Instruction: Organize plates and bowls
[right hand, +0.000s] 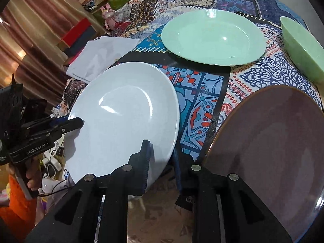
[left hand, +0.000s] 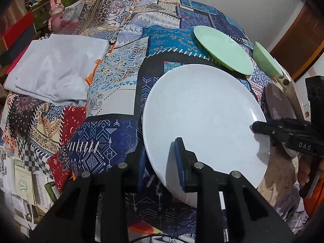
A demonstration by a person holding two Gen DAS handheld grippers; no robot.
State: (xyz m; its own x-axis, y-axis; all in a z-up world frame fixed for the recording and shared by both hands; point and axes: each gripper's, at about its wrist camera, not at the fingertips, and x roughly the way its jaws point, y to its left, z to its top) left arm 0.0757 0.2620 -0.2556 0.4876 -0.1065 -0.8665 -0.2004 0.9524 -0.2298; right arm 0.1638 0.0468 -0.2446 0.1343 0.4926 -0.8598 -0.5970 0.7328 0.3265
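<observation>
White plate (left hand: 202, 121): lifted and tilted at the near edge of the patchwork cloth (left hand: 113, 77), its rim pinched by both grippers, left gripper (left hand: 162, 162) closed on the near rim, right gripper (right hand: 162, 162) closed on the opposite rim. Green plate (right hand: 212, 38): flat on the cloth, beyond the white plate, apart from it. Green bowl (right hand: 303, 48): at the cloth's right edge, just beside the green plate. Brown plate (right hand: 273, 151): at the near right corner, next to the white plate. Folded grey cloth (left hand: 54, 68): left side.
</observation>
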